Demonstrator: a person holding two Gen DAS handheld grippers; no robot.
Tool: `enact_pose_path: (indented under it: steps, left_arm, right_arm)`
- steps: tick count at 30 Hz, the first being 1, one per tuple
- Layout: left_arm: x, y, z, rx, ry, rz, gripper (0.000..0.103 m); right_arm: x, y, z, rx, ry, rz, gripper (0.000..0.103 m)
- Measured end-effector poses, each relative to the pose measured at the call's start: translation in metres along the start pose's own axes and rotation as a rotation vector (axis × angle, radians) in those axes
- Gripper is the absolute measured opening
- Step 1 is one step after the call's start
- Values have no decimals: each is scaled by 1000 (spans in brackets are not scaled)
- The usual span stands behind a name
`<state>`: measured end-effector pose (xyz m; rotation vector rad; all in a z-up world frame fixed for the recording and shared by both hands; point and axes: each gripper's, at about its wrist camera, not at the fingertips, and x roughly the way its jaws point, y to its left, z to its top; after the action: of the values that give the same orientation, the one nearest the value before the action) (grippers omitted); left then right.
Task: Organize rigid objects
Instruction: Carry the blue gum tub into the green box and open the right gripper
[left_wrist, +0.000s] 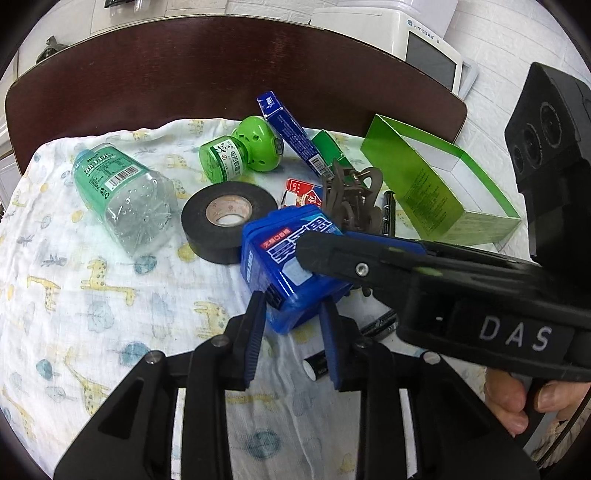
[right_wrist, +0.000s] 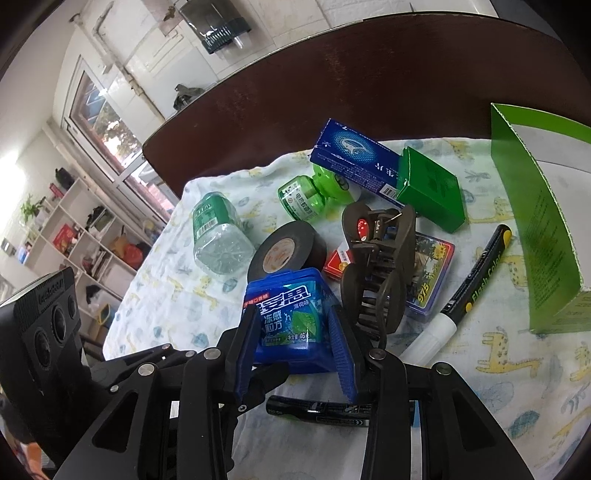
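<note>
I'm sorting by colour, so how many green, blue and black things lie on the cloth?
Green: 4 – water bottle, repellent bottle, small box, open carton
Blue: 2 – gum container, long box
Black: 3 – tape roll, marker, battery
Total: 9

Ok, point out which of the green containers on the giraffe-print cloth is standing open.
The tall bright green cardboard box at the right edge: its top is open, showing a white inside. The small dark green box is closed, and the green plastic bottle lies capped.
</note>
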<state>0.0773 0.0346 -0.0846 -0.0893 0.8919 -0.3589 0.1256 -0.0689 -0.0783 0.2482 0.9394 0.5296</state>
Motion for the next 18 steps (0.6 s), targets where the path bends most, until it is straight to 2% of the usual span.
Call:
enact_pose_path:
  steps: [7,18]
  left_arm:
    - [-9,-8,3,41,-16,36,30]
    - [-39,-37,24,117,-98,50,30]
  right_arm:
    - [-5,13,0,-75,-6,-37,40]
    - [-47,18,11,-98,-107,-6,40]
